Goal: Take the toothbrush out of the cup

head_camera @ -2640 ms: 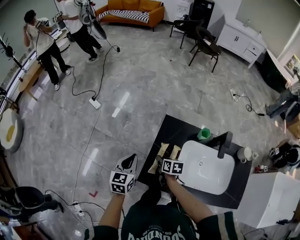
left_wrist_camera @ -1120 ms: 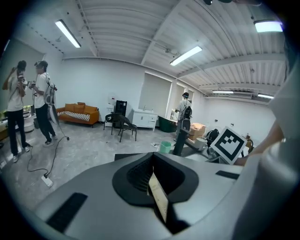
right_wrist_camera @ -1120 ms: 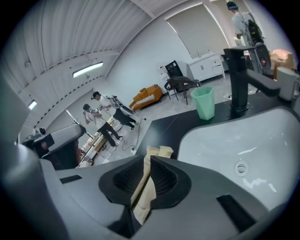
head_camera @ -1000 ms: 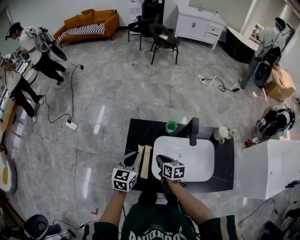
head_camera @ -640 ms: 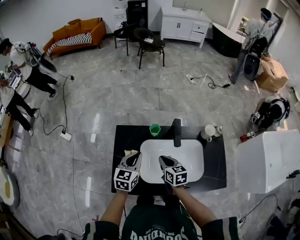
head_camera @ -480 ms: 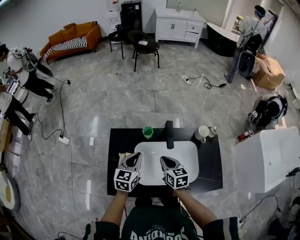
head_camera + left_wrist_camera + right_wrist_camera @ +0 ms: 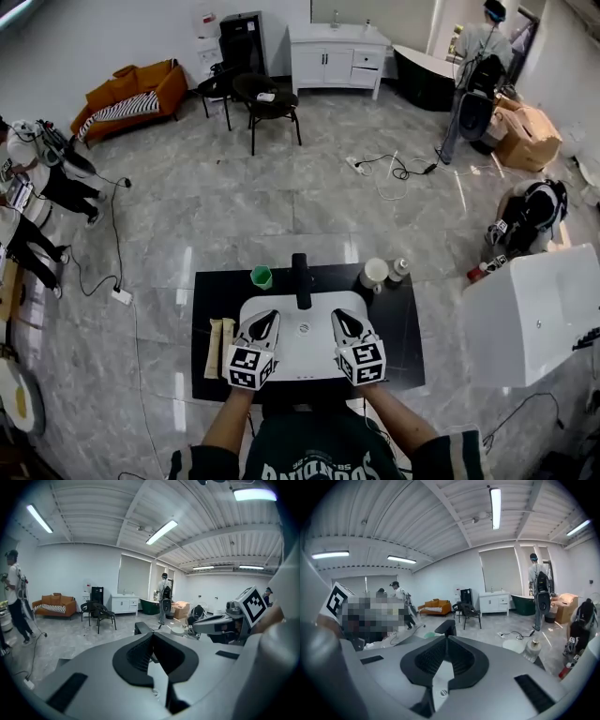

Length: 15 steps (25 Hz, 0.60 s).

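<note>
A black surface (image 7: 398, 337) carries a white sink (image 7: 305, 354) with a black faucet (image 7: 300, 279) rising at its far edge. The person's two hands hold both claws over the near half of the sink, side by side and apart, tips pointing toward the faucet.

The left claw (image 7: 264, 319) is closed. In the left gripper view its tips (image 7: 152, 633) meet with nothing between them, and the faucet shows just beyond. The right claw (image 7: 340, 317) is closed too. In the right gripper view its jaws (image 7: 446, 637) come together at the tip and hold nothing.

A green cup (image 7: 262, 277) stands upright on the surface just left of the faucet, beyond the left claw and well clear of it. A white cup (image 7: 375, 273) stands to the right of the faucet, with a small bottle (image 7: 399, 269) just beside it. Both also show in the right gripper view, the white cup (image 7: 515, 645) next to the bottle (image 7: 531, 649).

The toothbrush is too small to make out in any view, so I cannot tell which cup holds it. Neither claw touches either cup.

Two tan oblong pieces (image 7: 221, 335) lie side by side on the surface left of the sink.
</note>
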Available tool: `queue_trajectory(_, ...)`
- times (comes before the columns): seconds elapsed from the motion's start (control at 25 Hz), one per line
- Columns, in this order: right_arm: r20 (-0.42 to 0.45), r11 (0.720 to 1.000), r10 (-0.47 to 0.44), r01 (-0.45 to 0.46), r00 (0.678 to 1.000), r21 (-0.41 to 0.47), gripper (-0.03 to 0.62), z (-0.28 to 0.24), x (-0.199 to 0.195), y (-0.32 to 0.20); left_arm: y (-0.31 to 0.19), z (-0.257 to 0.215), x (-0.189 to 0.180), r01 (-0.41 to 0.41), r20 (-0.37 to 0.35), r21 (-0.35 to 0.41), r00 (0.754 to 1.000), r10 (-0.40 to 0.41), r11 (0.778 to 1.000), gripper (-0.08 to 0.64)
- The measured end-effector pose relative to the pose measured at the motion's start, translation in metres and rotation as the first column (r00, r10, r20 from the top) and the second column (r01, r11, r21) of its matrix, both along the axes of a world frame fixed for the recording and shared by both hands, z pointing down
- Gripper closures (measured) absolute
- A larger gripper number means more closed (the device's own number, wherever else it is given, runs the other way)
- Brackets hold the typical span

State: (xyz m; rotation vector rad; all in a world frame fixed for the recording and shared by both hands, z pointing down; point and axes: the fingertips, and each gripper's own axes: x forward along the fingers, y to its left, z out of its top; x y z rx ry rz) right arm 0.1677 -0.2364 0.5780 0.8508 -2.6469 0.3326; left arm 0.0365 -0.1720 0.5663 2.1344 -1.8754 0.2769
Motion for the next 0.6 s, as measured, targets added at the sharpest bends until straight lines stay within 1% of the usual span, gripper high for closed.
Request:
queue_trajectory(0.12, 0.001, 0.999, -0.016, 0.016, 1.0, 0.034, 0.545, -0.005, 0.014, -0.011, -0.006, 0.003, 0.01, 0.025, 0.01, -0.012, 1.0, -0.025, 1.0, 0.549)
queue_trajectory(0.32, 0.023, 0.998, -0.048, 0.047, 0.999, 0.048, 0.545, -0.012, 0.016, -0.02, -0.005, 0.001, 0.019, 0.074, 0.001, -0.017, 0.997, -0.074, 0.997, 0.549)
queue_trajectory(0.6, 0.04, 0.999, -0.03, 0.029, 0.999, 0.028, 0.545, -0.012, 0.002, -0.017, -0.008, -0.006, 0.015, 0.071, 0.026, 0.0, 0.997, -0.071, 0.997, 0.549)
